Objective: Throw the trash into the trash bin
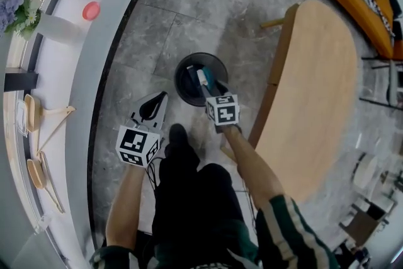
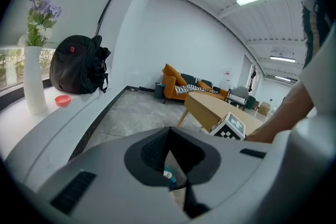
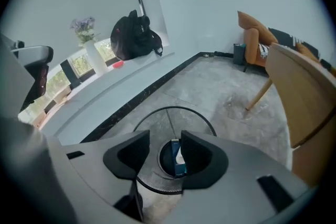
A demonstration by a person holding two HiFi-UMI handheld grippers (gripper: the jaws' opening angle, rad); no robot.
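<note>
Head view: the right tongs (image 1: 205, 85) hang over the round black trash bin (image 1: 178, 82) on the grey floor (image 1: 145, 28), with the left tongs (image 1: 161, 97) just beside it. Left gripper view: its tongs are pressed together at the tips. Right gripper view: its tongs are spread, and a blue-and-white carton (image 3: 178, 159) lies on the bin's bottom below them
</note>
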